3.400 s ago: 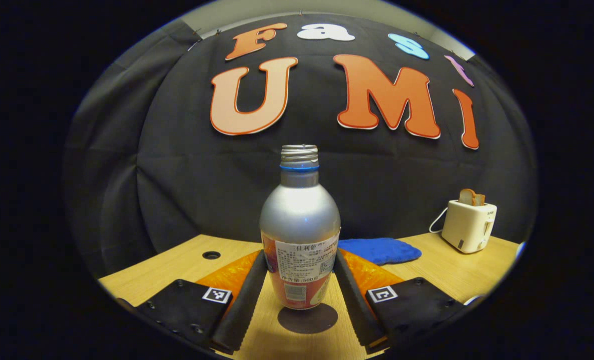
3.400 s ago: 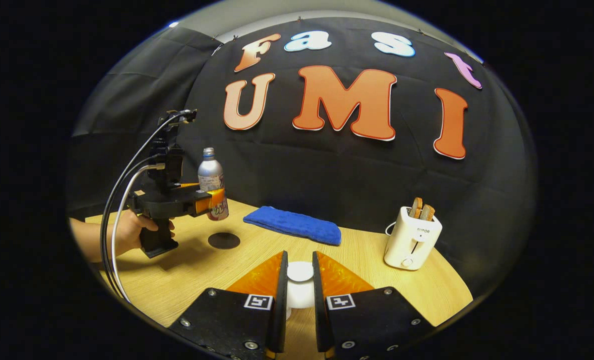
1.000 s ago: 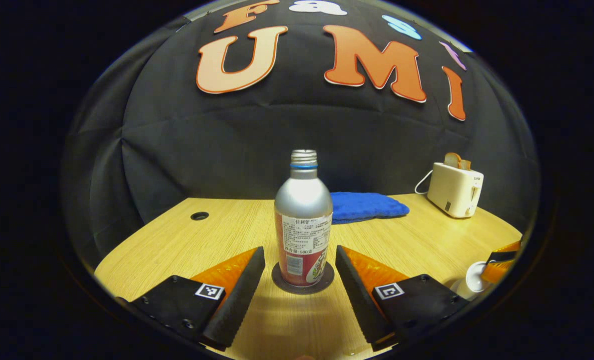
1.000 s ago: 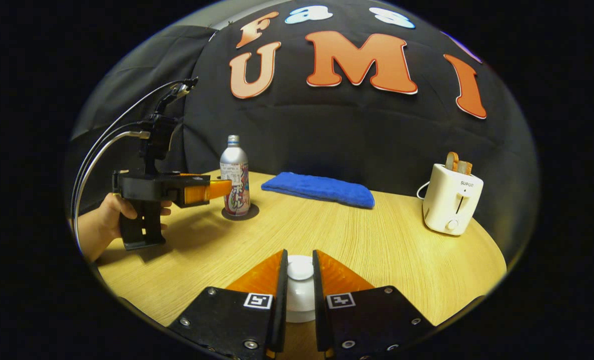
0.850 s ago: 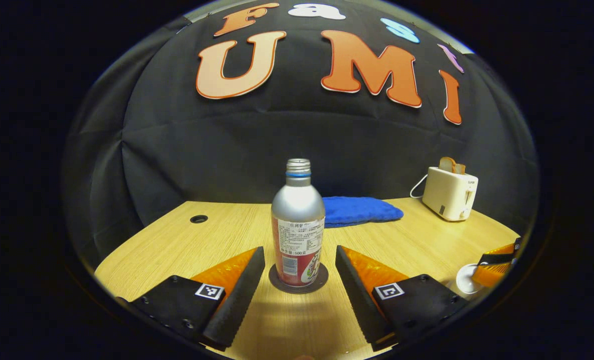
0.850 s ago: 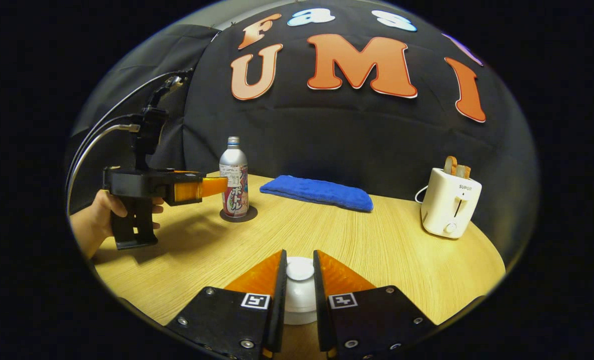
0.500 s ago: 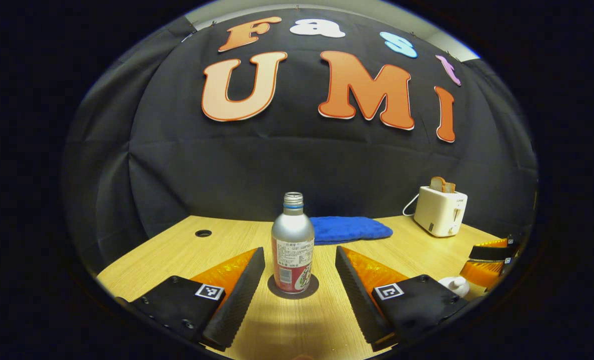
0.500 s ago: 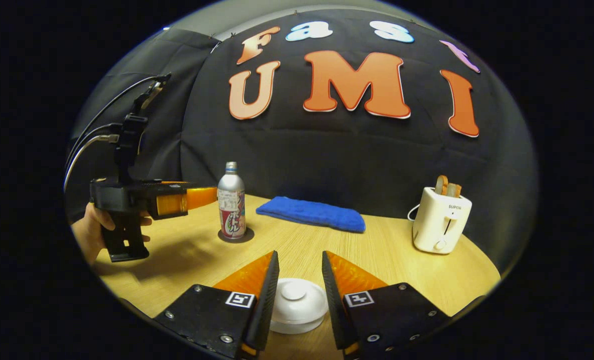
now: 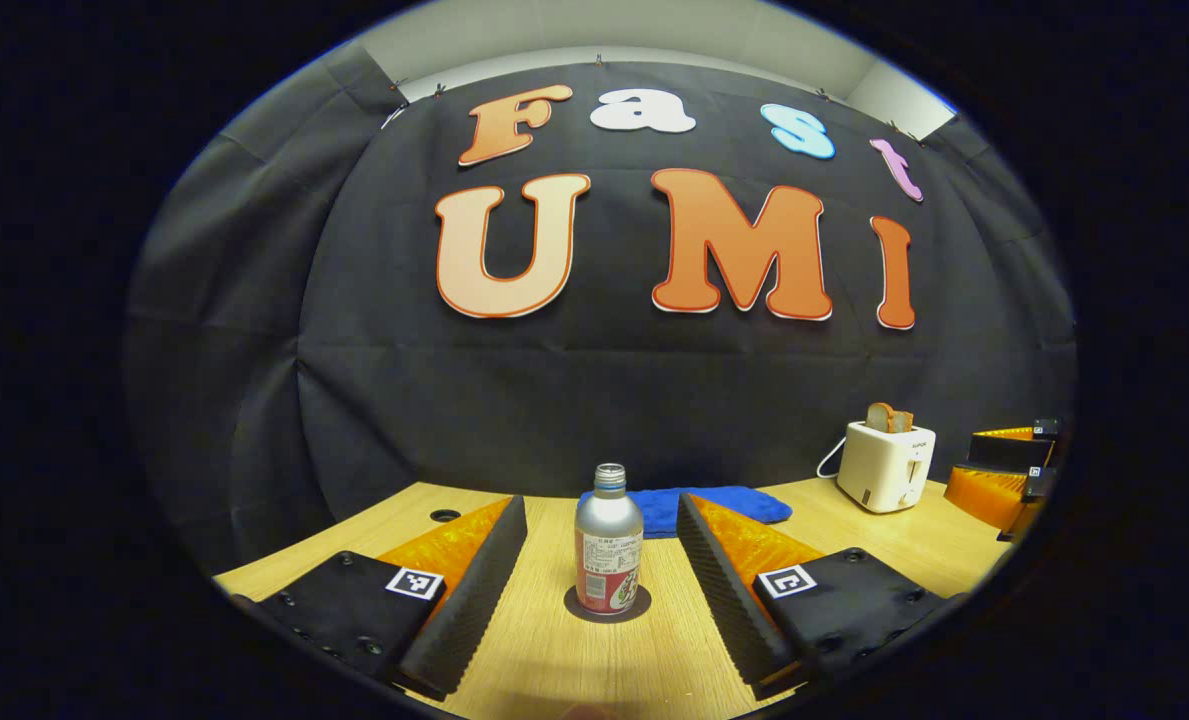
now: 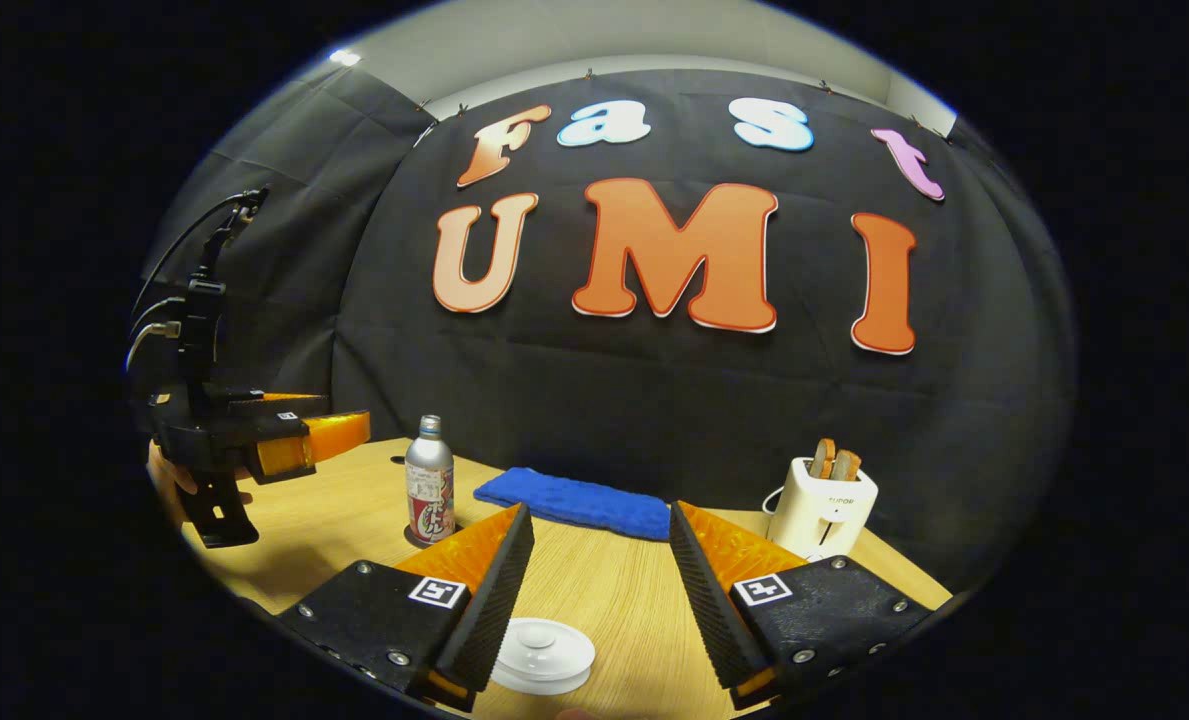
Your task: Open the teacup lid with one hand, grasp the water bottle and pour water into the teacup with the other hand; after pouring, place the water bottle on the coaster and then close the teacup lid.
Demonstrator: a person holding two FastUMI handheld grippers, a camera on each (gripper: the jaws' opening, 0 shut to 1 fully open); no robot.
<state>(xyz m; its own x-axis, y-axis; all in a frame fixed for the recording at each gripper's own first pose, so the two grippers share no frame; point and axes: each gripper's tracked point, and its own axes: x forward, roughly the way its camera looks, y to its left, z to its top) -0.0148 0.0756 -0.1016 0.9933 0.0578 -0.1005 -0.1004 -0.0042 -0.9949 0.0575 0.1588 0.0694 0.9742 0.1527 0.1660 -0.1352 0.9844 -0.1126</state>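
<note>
Silver-bodied with a red printed label, the water bottle (image 9: pixel 609 538) stands upright on a dark round coaster (image 9: pixel 607 603), straight ahead of the left gripper (image 9: pixel 602 570) and beyond its tips. That gripper's two black ribbed fingers (image 9: pixel 466 598) are spread wide with nothing between them, one to each side of the bottle and touching neither it nor the coaster. Past the bottle, a folded blue cloth (image 9: pixel 722 503) lies near the back of the wooden table (image 9: pixel 574 660). Farther right of it sits a white toaster (image 9: pixel 886 465) with bread in its slots, and at the far right edge the orange and black fingers of the right gripper (image 9: pixel 1001 470) come into sight.

In the right gripper view, the left gripper (image 10: pixel 339 432) hangs above the table at the far left, held by a hand (image 10: pixel 169 475) that is mostly hidden behind its black handle. Just to its right stands the bottle (image 10: pixel 429 492) on the coaster (image 10: pixel 416 538), apart from that gripper's tips. The blue cloth (image 10: pixel 564 503) lies next, ahead of the right gripper (image 10: pixel 592 580), whose jaws are released and wide apart. The white teacup lid (image 10: pixel 546 642) sits low between these fingers (image 10: pixel 489 598), closed on the cup and touched by neither. To the right, the toaster (image 10: pixel 822 505) stands just beyond the right-hand finger.
</note>
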